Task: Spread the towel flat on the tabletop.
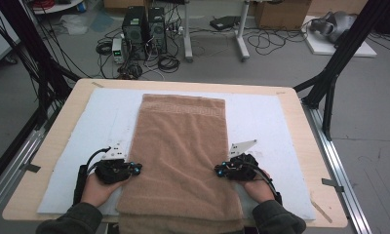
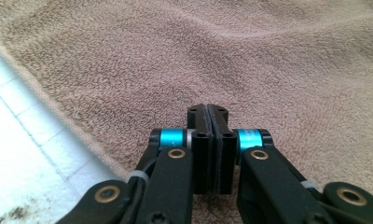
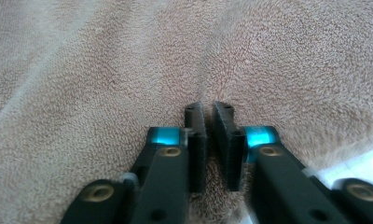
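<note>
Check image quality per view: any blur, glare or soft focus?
High view: even light, soft overall, towel readable. Left gripper view: jaws and towel pile fairly crisp; the white mat blows out at lower left. Right gripper view: noticeably blurred, towel smeared, mat corner overexposed.

A high camera looks forward and down over the table (image 1: pixel 290 105); both gripper cameras sit close above the same brown towel (image 1: pixel 181 146).
</note>
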Tool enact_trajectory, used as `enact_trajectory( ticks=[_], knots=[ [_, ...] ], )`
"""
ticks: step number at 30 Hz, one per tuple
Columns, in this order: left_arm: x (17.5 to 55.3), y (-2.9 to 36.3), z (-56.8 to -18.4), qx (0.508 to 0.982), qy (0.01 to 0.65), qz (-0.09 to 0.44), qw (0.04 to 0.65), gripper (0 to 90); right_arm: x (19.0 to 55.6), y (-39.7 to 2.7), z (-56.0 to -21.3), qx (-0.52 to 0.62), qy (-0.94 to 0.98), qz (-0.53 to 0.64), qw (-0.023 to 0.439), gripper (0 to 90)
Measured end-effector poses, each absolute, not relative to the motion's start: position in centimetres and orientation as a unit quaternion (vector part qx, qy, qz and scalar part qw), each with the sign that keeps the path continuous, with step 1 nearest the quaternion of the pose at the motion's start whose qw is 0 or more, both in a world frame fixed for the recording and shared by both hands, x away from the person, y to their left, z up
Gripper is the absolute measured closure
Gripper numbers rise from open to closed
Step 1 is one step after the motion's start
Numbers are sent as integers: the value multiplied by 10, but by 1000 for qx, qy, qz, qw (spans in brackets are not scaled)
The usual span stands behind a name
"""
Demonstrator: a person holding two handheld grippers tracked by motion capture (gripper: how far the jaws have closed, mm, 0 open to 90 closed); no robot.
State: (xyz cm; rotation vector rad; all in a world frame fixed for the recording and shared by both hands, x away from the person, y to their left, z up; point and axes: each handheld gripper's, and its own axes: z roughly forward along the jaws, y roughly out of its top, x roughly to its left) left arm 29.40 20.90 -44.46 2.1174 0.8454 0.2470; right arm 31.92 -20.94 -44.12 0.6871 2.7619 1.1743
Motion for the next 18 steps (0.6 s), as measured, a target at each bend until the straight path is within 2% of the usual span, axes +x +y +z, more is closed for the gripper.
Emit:
enact_trajectory(
  ticks=[6,11,14,18],
  knots=[
    [308,206,-434,824,351,126,427,895,331,-208,-425,222,894,384,64,865],
    [337,201,-416,801,371,166,439,895,358,-214,-412,253,879,393,97,865],
    [358,196,-411,786,388,193,441,895,376,-218,-413,281,866,398,113,864],
    [380,188,-421,793,402,192,415,894,395,-216,-427,310,862,384,116,828]
  ],
)
